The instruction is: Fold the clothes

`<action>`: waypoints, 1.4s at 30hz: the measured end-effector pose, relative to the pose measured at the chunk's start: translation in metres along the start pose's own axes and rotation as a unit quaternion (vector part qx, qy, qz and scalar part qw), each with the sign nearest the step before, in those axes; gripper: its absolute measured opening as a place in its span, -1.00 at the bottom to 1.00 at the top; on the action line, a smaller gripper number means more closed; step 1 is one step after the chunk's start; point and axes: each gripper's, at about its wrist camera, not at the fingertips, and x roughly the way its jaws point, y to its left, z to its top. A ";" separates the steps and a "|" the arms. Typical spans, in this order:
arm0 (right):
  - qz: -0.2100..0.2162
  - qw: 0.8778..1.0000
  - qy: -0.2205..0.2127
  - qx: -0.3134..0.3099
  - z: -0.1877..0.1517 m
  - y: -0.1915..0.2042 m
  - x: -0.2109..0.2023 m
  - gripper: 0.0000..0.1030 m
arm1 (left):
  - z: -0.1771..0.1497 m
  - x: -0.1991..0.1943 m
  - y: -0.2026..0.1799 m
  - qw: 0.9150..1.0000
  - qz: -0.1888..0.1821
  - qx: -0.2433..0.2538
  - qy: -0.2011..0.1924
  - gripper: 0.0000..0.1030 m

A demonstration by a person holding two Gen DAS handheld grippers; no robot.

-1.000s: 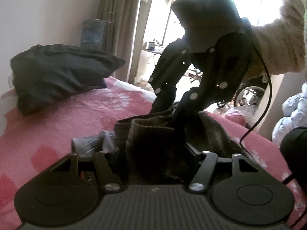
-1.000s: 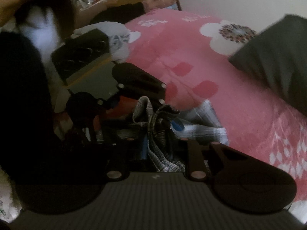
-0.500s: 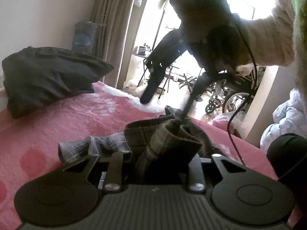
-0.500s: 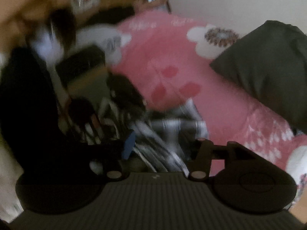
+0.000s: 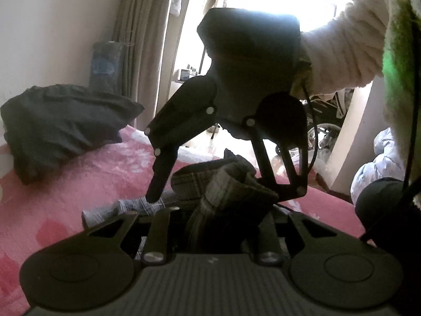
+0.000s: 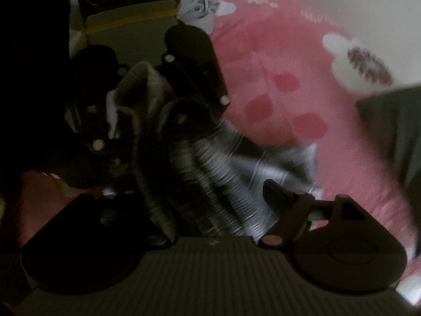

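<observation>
A grey plaid garment (image 5: 226,184) lies bunched on the pink bedspread (image 5: 79,184). My left gripper (image 5: 213,221) is shut on a thick fold of it, and the cloth hides the fingertips. Facing it, my right gripper (image 5: 223,194) is held by a hand in a fluffy white sleeve (image 5: 342,47). It stands open, one finger (image 5: 160,173) on each side of the raised fold. The right wrist view is blurred. There the plaid garment (image 6: 226,173) runs between the spread fingers of my right gripper (image 6: 202,187), and the left gripper (image 6: 189,84) holds the cloth just beyond.
A dark pillow (image 5: 63,126) lies on the bed at the back left, near curtains and a bright doorway. A wheelchair (image 5: 323,131) stands past the bed's edge. A pale bundle of bedding (image 5: 379,163) is at the right. A person's dark clothing (image 6: 29,79) fills the left of the right wrist view.
The right gripper has come back down and now straddles the raised fold. The left gripper has kept its hold on the plaid cloth. The right wrist view swung over the bed.
</observation>
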 end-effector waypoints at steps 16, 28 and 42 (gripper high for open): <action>-0.020 0.997 -0.039 0.068 0.002 0.052 -0.006 -0.31 | 0.017 -0.031 -0.003 0.990 -0.075 -0.110 0.051 -0.57; -0.014 0.989 -0.086 0.117 -0.013 0.076 -0.014 -0.27 | 0.037 -0.037 -0.025 0.993 -0.060 -0.046 0.090 -0.06; -0.119 0.983 -0.089 0.110 -0.024 0.101 -0.034 -0.66 | 0.048 -0.072 0.054 0.967 0.002 -0.256 -0.008 0.04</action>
